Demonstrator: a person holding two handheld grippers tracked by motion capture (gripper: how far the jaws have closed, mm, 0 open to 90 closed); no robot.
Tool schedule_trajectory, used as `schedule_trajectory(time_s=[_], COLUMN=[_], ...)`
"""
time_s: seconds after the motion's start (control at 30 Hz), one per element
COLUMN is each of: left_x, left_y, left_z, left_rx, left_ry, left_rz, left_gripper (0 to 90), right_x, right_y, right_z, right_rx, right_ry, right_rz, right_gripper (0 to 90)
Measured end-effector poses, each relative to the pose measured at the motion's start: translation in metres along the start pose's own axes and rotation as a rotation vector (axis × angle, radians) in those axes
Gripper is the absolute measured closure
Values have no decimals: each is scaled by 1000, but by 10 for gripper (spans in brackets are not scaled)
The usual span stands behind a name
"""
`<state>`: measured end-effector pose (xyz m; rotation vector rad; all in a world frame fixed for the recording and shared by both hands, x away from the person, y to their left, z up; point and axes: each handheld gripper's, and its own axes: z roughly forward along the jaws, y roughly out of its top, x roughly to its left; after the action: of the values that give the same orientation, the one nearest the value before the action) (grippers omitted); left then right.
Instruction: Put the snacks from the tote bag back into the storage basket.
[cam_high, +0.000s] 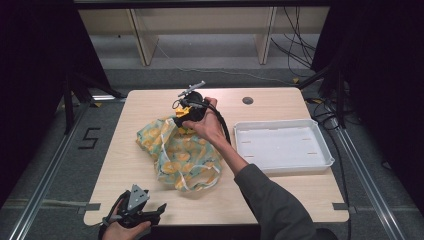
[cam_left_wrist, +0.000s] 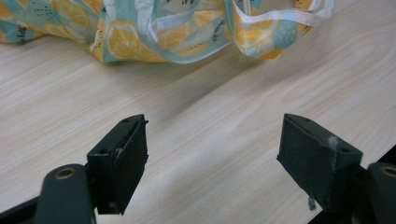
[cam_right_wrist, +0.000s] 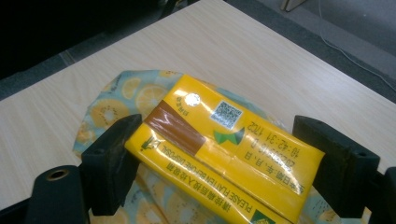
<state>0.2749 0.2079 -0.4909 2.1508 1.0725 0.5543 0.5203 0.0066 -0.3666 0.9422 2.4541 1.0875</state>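
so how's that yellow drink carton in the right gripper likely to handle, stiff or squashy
The yellow rectangular drink carton looks fairly stiff: its edges stay straight between the right gripper jaws. Its glossy skin may be slippery, so it could slide if the grip loosens. Squeezed hard, the panels would probably dent. Over the lemon-print fabric bag, a drop should land softly.

A lab: black curtains (cam_high: 30, 60), aluminium rails (cam_high: 45, 170), loose cables (cam_high: 295, 45).

The yellow carton's (cam_right_wrist: 224, 149) near end is cut off by the picture's edge.
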Motion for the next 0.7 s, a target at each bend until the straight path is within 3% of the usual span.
schedule_trajectory(time_s=[0.03,0.07,0.23,0.27,0.3,0.47,0.53,0.57,0.7], left_x=[0,-2,-2,-3,-1,0,2,2,3], left_y=[0,0,0,-1,0,-1,-1,-1,-1], left_z=[0,2,2,2,1,2,0,0,-1], left_rx=[0,-29,-28,-30,-21,-19,6,3,5], left_ry=[0,3,5,6,9,27,15,15,18], left_rz=[0,-34,-33,-57,-25,-41,-4,-8,-4], left_gripper=[231,230,230,229,229,228,228,228,228], right_x=[0,0,1,0,0,1,3,2,1], right_y=[0,0,1,0,0,0,-1,-1,-4], right_z=[0,-5,-17,-20,-20,-33,-38,-39,-46], right_rx=[0,-15,-18,-17,-17,-27,-8,-18,-13], right_ry=[0,7,21,30,30,48,42,37,51], right_rz=[0,-5,-28,-30,-30,-45,-21,-59,-44], right_gripper=[197,197,197,197,197,197,197,197,197])
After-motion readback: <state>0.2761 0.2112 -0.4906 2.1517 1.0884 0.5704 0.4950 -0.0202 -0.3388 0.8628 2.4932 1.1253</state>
